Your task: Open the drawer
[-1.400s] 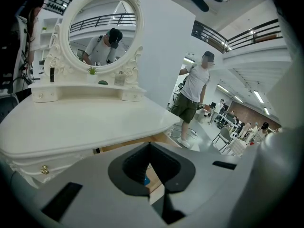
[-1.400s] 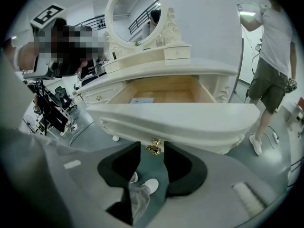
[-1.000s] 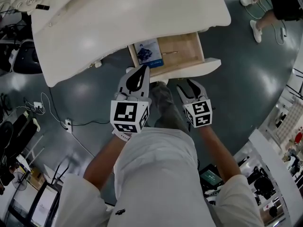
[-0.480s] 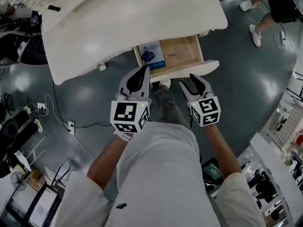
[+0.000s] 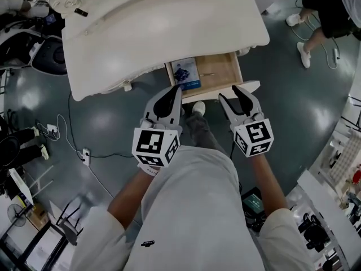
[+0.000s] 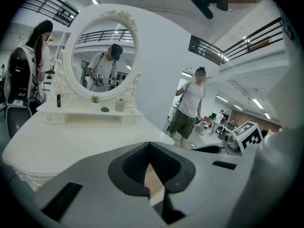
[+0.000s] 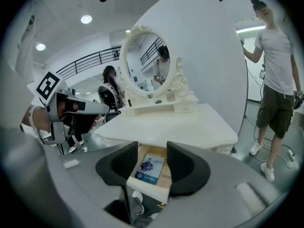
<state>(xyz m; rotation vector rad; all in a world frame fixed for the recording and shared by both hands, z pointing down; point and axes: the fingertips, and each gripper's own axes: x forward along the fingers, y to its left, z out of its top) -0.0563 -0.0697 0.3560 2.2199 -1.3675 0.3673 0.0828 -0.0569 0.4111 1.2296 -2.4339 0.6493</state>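
Observation:
A white dressing table [image 5: 163, 27] has its wooden drawer [image 5: 217, 72] pulled out toward me. A blue booklet [image 5: 185, 74] lies in the drawer's left half. My left gripper [image 5: 176, 89] hovers just short of the drawer's front, its jaws together and holding nothing. My right gripper [image 5: 234, 94] stands open in front of the white drawer front [image 5: 240, 87], apart from it. In the right gripper view the drawer [image 7: 164, 177] and booklet [image 7: 149, 169] show between the spread jaws of the right gripper [image 7: 152, 148]. The left gripper [image 6: 150, 145] shows only a sliver of wood.
An oval mirror [image 6: 102, 56] and small items stand at the table's back. Cables and a power strip [image 5: 84, 151] lie on the grey floor at left, near dark equipment [image 5: 48, 55]. A person [image 5: 324, 10] stands at the top right. Shelving [image 5: 338, 151] lines the right side.
The head view has drawn back, so table and drawer look smaller and more centred. The drawer stays pulled out. Both grippers keep their place just in front of it.

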